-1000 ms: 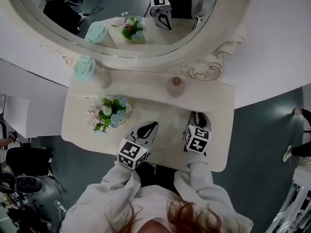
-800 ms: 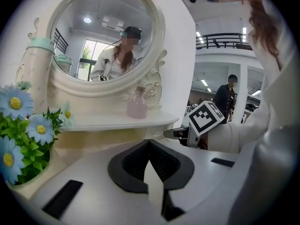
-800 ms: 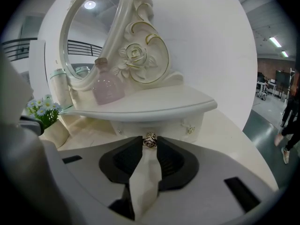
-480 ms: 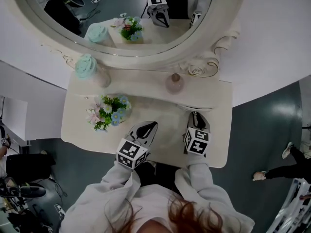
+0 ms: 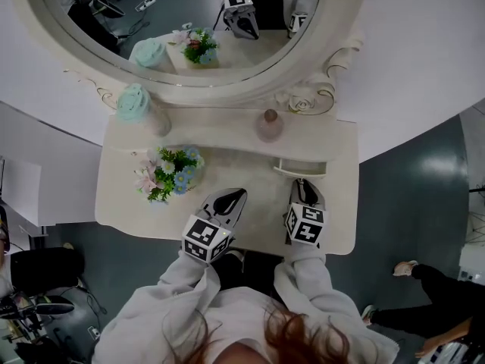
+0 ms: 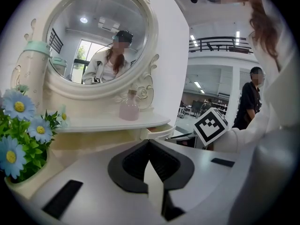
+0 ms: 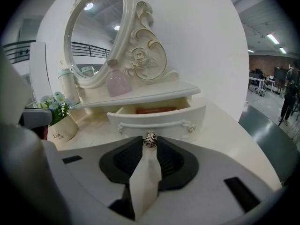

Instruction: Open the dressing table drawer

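Observation:
The small white drawer (image 7: 157, 118) under the dressing table's raised shelf stands partly pulled out, with something red-brown (image 7: 156, 110) inside it. My right gripper (image 7: 150, 140) is shut on the drawer's metal rose knob (image 7: 150, 139); its jaws have just been closing with the knob between them. In the head view the right gripper (image 5: 303, 184) sits just in front of the open drawer (image 5: 301, 167). My left gripper (image 5: 235, 197) hovers shut over the tabletop's middle, holding nothing. In the left gripper view the left gripper (image 6: 149, 142) points toward the shelf, with the drawer (image 6: 159, 132) to its right.
A pot of blue and white flowers (image 5: 170, 174) stands left of my left gripper. A pink bottle (image 5: 267, 125) and a mint-capped bottle (image 5: 136, 106) stand on the shelf below the oval mirror (image 5: 182, 21). The table's front edge (image 5: 250, 243) runs under both wrists.
The drawer has slid out from under the shelf toward me, drawn by my right gripper. My left gripper has stayed where it was.

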The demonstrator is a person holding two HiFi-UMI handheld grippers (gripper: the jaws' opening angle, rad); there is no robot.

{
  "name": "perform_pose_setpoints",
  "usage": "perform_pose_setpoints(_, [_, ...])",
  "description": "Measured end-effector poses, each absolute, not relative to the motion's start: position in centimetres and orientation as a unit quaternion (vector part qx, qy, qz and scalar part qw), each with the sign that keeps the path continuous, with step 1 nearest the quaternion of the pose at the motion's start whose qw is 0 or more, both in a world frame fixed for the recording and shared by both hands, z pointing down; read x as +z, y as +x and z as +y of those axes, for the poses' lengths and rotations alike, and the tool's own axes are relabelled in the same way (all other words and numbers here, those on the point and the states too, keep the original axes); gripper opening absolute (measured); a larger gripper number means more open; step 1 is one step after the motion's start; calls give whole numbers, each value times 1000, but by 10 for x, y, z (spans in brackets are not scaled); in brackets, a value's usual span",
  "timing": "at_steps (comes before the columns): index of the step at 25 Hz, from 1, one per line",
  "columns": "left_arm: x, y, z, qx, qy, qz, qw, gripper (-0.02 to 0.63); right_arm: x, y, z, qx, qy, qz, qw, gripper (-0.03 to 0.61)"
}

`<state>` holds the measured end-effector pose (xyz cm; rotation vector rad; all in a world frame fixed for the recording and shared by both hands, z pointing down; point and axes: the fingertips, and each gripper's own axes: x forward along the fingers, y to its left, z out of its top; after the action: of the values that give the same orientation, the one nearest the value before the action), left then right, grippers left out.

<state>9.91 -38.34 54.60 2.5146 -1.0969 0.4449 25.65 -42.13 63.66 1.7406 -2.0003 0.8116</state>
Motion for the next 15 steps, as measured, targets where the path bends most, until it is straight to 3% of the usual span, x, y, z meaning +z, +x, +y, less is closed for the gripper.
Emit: perform_pose_setpoints(15, [540,98,-371,150,900,-371,173,16,636,256,-392,289,627,-699,187,110])
